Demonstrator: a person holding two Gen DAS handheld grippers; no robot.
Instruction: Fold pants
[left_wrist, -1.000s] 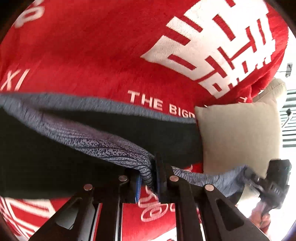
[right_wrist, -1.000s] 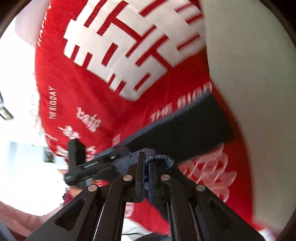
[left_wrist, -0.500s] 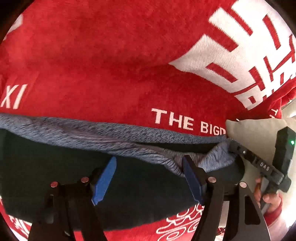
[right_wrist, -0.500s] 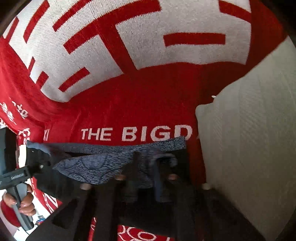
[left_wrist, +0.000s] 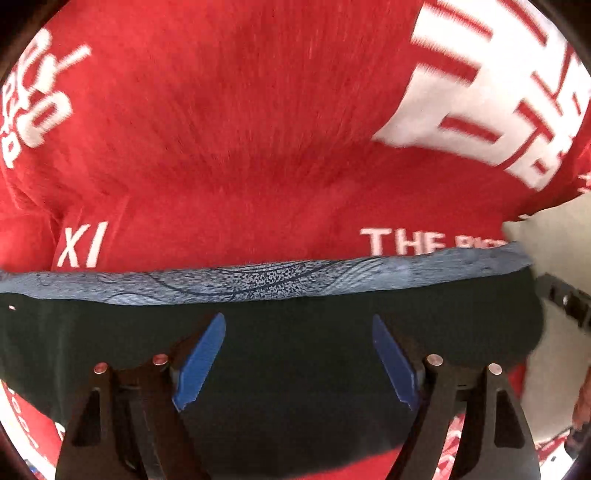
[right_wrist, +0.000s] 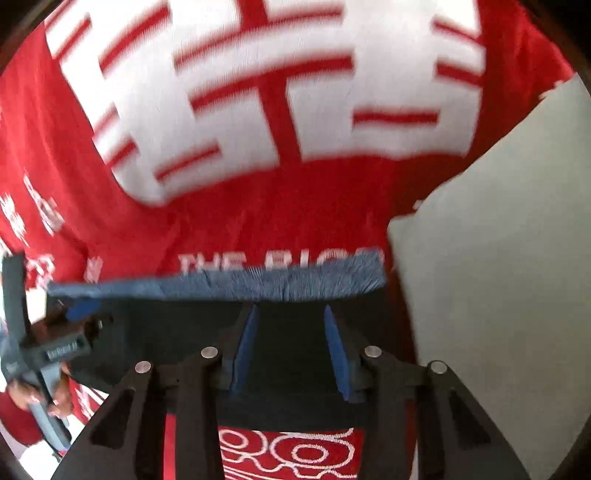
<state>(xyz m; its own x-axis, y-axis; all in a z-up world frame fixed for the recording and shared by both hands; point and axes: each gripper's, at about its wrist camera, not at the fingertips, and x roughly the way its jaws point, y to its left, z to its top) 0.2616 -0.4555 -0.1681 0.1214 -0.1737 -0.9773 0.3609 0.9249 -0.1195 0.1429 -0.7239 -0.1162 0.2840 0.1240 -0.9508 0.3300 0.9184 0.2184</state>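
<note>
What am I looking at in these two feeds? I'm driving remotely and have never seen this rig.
Each feed comes from a fisheye camera on a handheld gripper, looking forward along its two blue-padded fingers. The left gripper and the right gripper both stand open, holding nothing. Below them lie the dark pants, their speckled blue-grey waistband along the far edge, on a red blanket with white lettering. A beige cushion sits to the right. The right feed also shows the left gripper at its left edge.
</note>
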